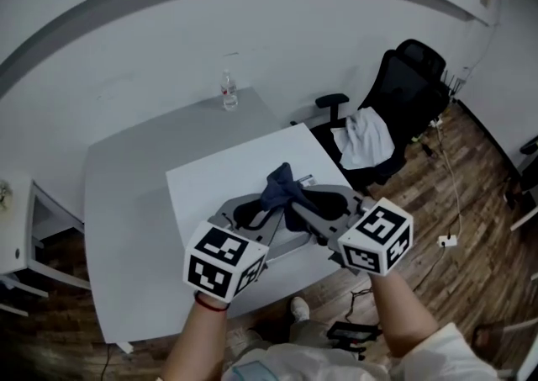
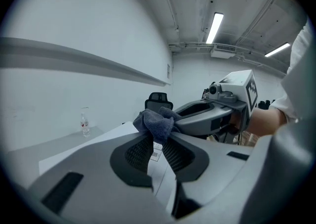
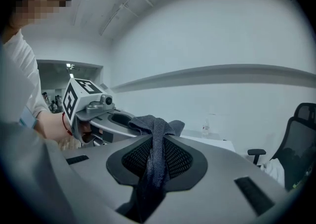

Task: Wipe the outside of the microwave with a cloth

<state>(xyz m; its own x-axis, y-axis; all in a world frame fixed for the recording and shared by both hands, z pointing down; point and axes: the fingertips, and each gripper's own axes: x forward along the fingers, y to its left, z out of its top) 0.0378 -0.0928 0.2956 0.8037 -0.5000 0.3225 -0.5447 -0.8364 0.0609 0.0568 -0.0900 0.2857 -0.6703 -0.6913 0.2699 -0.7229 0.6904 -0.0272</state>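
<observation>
Forearms of the person, at the bottom of the head view, one behind each tool; a red band (image 1: 210, 304) circles the left wrist.

Left gripper (image 1: 267, 201): marker cube nearest the camera, body reaching up and to the right. Jaws narrow, the ribbed pads closed on one end of the cloth; its own view shows the fabric bunched at the jaw tips.

Right gripper (image 1: 296, 199): marker cube at the right, body reaching to the left, tips meeting those of the left gripper. Jaws narrow and clamped on the cloth, which in its own view runs down between the pads as a twisted strip.

Cloth (image 1: 282, 183): dark blue, soft weave, gathered into a peak where the two sets of tips meet. It is pinched from both sides, held in the air above the white box and not touching it.

White box (image 1: 220, 182): flat top showing, directly under and beyond the grippers, standing on the near right part of the table. A small printed label shows on it through the left gripper's jaws.

Table (image 1: 126, 203): grey, set against the wall.

Water bottle (image 1: 229, 91): clear, upright, at the far edge of the table, well apart from the box.

Office chair (image 1: 412, 85): black, to the right of the table on a wood floor (image 1: 475, 194), with a white garment (image 1: 366, 137) draped over its seat.
</observation>
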